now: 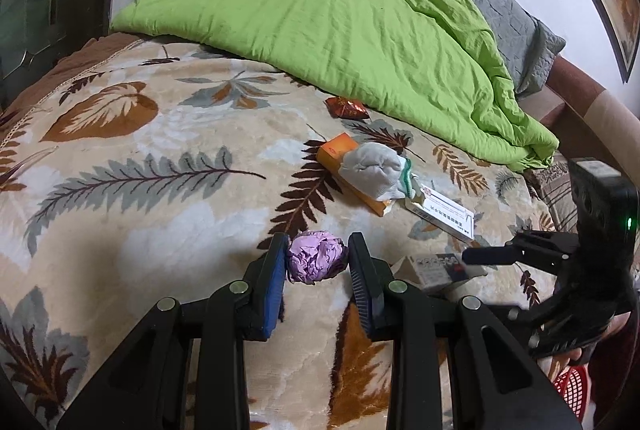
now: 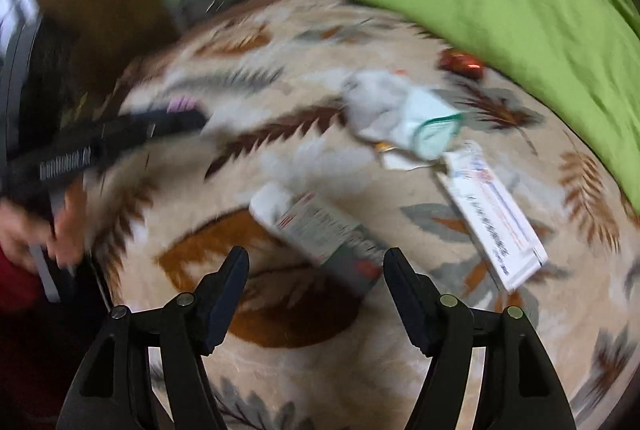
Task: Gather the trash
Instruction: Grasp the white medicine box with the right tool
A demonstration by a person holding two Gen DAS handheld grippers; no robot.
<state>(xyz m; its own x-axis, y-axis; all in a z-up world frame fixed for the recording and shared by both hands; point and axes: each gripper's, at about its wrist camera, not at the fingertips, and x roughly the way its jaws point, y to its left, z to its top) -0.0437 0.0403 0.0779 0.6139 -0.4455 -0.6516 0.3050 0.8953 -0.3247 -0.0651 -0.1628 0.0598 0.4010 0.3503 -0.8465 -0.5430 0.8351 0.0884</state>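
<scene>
A crumpled purple paper ball (image 1: 317,260) lies on the leaf-patterned blanket (image 1: 140,189). My left gripper (image 1: 318,250) is open, its blue pads on either side of the ball, the left pad touching or nearly touching it. My right gripper (image 2: 316,262) is open over a grey and white carton (image 2: 324,234), which also shows in the left wrist view (image 1: 440,268). The right gripper shows there at the right (image 1: 480,256). Farther back lie a long white box (image 1: 444,216), an orange box (image 1: 348,173) under a grey sock (image 1: 374,169), and a red wrapper (image 1: 346,107).
A green quilt (image 1: 340,25) covers the back of the bed, with a grey pillow (image 1: 516,25) behind it. A red mesh basket (image 1: 574,390) shows at the lower right. A dark cabinet (image 1: 36,1) stands left of the bed. The right wrist view is motion-blurred.
</scene>
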